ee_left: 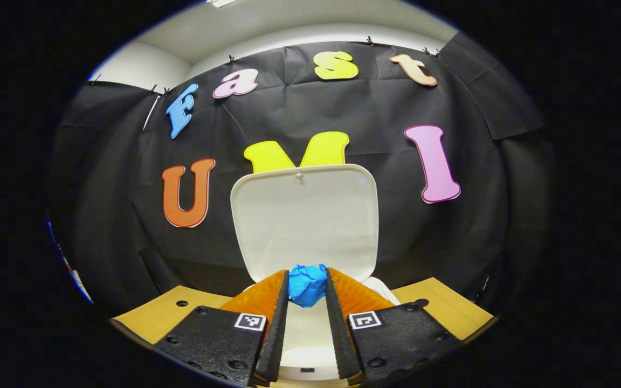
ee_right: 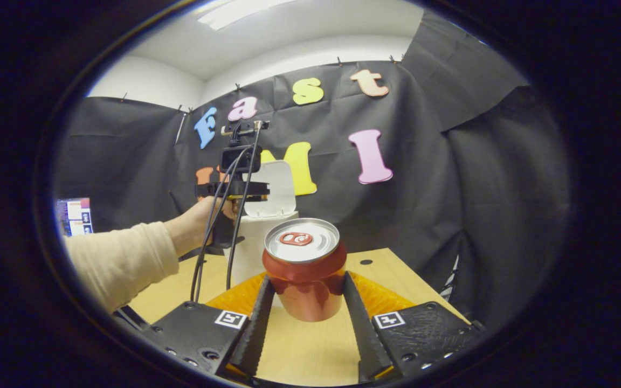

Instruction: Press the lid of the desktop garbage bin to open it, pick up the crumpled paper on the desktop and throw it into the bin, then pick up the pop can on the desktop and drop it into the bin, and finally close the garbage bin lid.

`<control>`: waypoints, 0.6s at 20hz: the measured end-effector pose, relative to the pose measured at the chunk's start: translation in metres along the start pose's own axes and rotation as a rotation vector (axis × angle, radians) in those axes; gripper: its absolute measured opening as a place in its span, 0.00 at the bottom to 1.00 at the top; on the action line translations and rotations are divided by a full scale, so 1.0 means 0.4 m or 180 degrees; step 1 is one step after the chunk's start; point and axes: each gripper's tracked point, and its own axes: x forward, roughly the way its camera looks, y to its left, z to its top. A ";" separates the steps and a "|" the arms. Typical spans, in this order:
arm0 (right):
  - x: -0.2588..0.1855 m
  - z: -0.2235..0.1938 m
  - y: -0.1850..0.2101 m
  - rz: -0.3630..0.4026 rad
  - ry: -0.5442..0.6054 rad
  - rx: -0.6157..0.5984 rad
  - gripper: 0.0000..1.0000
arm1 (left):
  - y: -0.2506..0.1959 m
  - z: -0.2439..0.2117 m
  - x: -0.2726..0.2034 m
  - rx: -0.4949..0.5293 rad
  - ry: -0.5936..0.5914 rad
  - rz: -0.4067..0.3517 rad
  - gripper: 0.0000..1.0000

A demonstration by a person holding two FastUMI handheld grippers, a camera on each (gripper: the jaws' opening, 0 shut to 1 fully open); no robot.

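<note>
The white desktop bin (ee_left: 306, 337) sits right under my left gripper (ee_left: 307, 274), its lid (ee_left: 305, 215) standing upright and open behind. My left gripper is shut on the blue crumpled paper (ee_left: 307, 288), held at the fingertips over the bin's mouth. In the right gripper view, a red pop can (ee_right: 302, 240) stands upright between the fingers of my right gripper (ee_right: 308, 277), both pressing its sides, low over the wooden table (ee_right: 310, 345). I cannot tell whether it rests on the wood. Farther off are the bin (ee_right: 256, 248), its raised lid (ee_right: 278, 186) and the left gripper (ee_right: 235, 188), held by a hand.
A cream sleeve (ee_right: 122, 258) reaches in from the left, with cables (ee_right: 213, 237) hanging from the left gripper. The wooden table (ee_left: 440, 307) ends close to the black cloth wall behind the bin. Its right edge (ee_right: 429, 291) lies near my right gripper.
</note>
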 end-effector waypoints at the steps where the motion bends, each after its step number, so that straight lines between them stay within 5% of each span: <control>1: 0.002 -0.002 0.005 0.0014 -0.0001 -0.0011 0.71 | -0.002 0.001 -0.003 -0.0032 0.0001 -0.0023 0.41; 3: -0.001 -0.002 0.010 0.0018 -0.0029 -0.0040 0.71 | -0.019 -0.020 -0.009 -0.0114 0.0102 -0.0127 0.47; 5: 0.000 -0.005 0.023 0.0049 -0.0024 -0.0057 0.72 | -0.036 -0.056 -0.018 -0.0140 0.0292 -0.0217 0.95; 12: 0.007 -0.027 0.057 0.0077 -0.0007 -0.0150 0.71 | -0.009 -0.078 -0.048 -0.0130 0.0253 -0.0181 0.98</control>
